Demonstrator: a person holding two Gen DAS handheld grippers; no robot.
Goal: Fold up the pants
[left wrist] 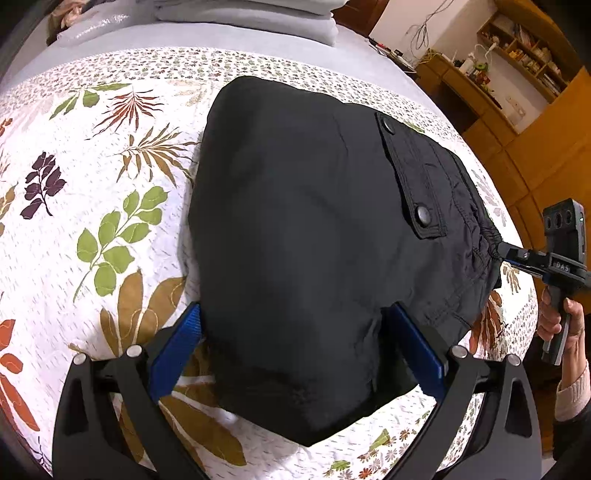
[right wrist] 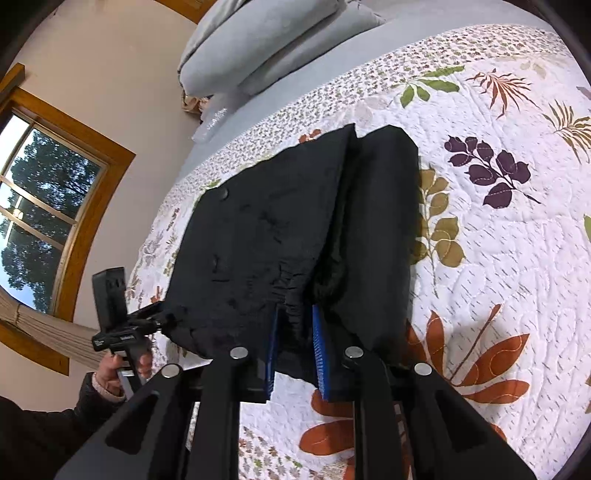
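Black pants [left wrist: 303, 229] lie folded into a compact bundle on the floral quilt [left wrist: 92, 206]; a flap pocket with two snaps faces up. My left gripper [left wrist: 291, 321] is open, its blue pads wide apart on either side of the bundle's near end. My right gripper [right wrist: 295, 332] is shut on the gathered waistband edge of the pants [right wrist: 288, 229]; in the left wrist view it [left wrist: 509, 254] pinches the bundle's right edge. In the right wrist view the left gripper [right wrist: 162, 317] sits at the bundle's left corner.
Grey folded bedding [left wrist: 251, 18] lies at the head of the bed. Wooden shelves and a desk [left wrist: 509, 66] stand beyond the bed's right side. A window [right wrist: 40, 206] is in the wall on the other side.
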